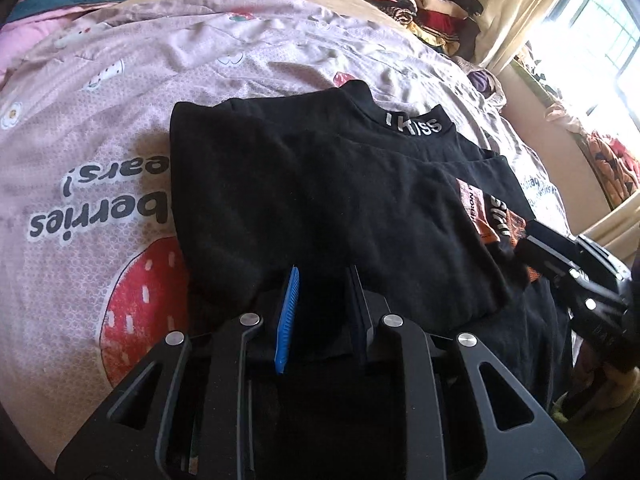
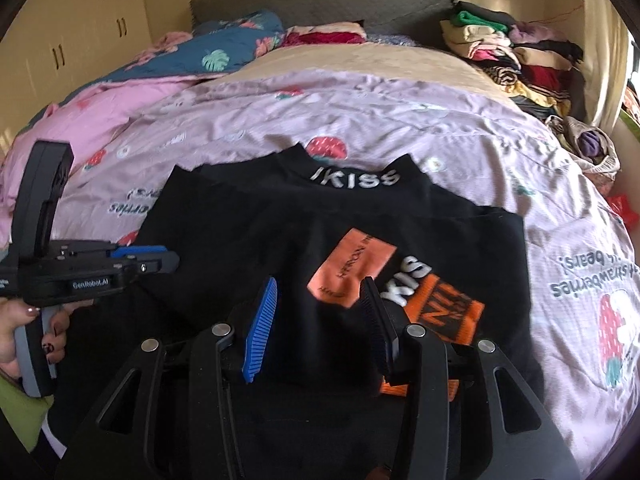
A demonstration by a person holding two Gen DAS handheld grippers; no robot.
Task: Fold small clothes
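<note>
Two grippers work one black top (image 2: 304,220) lying flat on the bed (image 2: 400,120). At left, the left gripper (image 1: 322,300) has narrowed on the near hem, black cloth between its pads; whether it pinches is unclear. Further right, the right gripper (image 2: 320,320) stands partly open over the orange print, gripping nothing. Sleeves seem folded in; the lengthwise fold looks still due. Right of the strawberry quilt (image 2: 540,200), folded clothes (image 2: 512,56) pile beside a curtain.
</note>
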